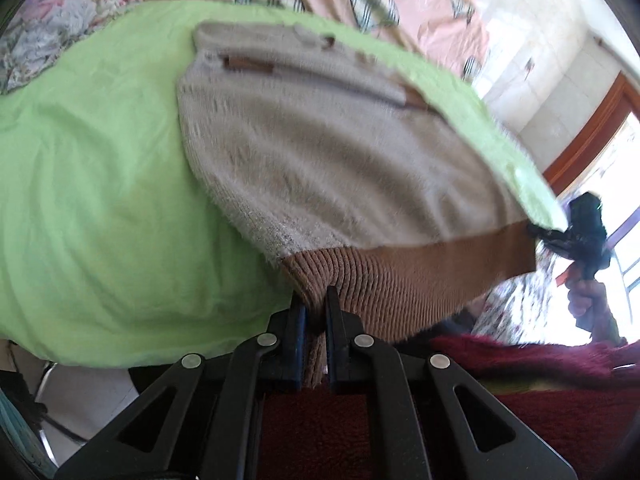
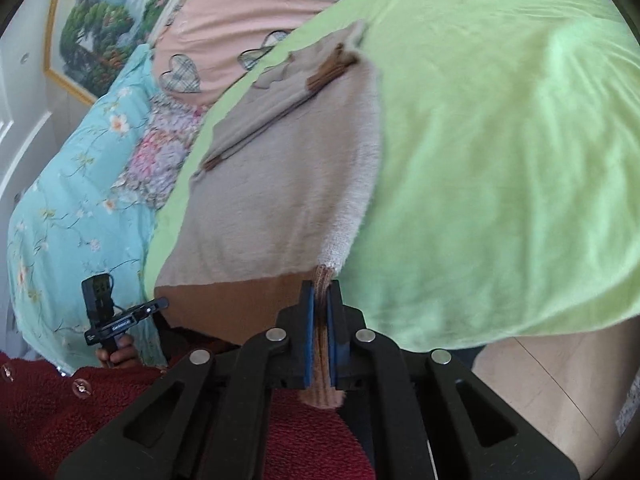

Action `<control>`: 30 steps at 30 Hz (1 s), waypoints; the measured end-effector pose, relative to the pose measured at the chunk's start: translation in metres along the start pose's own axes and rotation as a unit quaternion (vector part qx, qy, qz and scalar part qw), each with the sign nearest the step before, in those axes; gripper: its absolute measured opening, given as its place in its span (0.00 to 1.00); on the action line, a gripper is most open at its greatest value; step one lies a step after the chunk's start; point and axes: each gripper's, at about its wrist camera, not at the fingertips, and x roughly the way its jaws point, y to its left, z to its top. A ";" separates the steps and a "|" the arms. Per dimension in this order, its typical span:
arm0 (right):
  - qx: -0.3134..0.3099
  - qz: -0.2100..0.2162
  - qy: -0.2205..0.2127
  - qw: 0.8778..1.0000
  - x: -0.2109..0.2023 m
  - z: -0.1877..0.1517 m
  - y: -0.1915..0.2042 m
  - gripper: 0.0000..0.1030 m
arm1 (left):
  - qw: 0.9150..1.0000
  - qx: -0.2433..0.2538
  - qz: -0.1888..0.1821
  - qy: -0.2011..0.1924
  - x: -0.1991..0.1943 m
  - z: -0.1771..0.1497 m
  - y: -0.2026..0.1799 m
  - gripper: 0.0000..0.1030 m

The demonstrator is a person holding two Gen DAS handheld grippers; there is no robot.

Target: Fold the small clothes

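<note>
A small beige knitted sweater with a tan ribbed hem lies spread on a light green sheet that covers a bed. Its brown-trimmed sleeves are folded across the far part of the body, and the ribbed hem is the edge nearest the person.

The left hand-held gripper has its black fingers pressed together on one corner of that hem, a pinch of tan ribbing bunched between the pads. The right hand-held gripper pinches the other hem corner in the same way, its blue-lined pads closed on a strip of ribbing that hangs out below them. In the left wrist view the right hand-held gripper shows at the far end of the hem, gripped by a hand; in the right wrist view the left one shows at the left end of the hem.

A dark red fleecy sleeve fills the lower part of both views. Beyond the green sheet lie a pink cover with checked hearts and a pale blue flowered quilt. A framed landscape picture hangs on the wall.
</note>
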 end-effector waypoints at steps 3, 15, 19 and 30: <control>0.010 0.046 -0.031 0.998 -0.005 0.010 0.003 0.06 | 0.999 -0.016 -0.011 -0.047 -0.025 0.011 0.005 0.06; -0.018 0.118 -0.159 0.980 -0.017 0.125 0.038 0.06 | 0.981 -0.047 -0.004 -0.190 -0.080 0.140 0.028 0.00; -0.039 0.102 -0.131 0.985 0.005 0.135 0.044 0.06 | 0.993 -0.016 0.020 -0.112 -0.055 0.122 0.030 0.02; -0.020 0.099 -0.105 0.989 0.008 0.112 0.027 0.06 | 0.987 -0.091 -0.098 0.093 0.030 0.006 0.042 0.58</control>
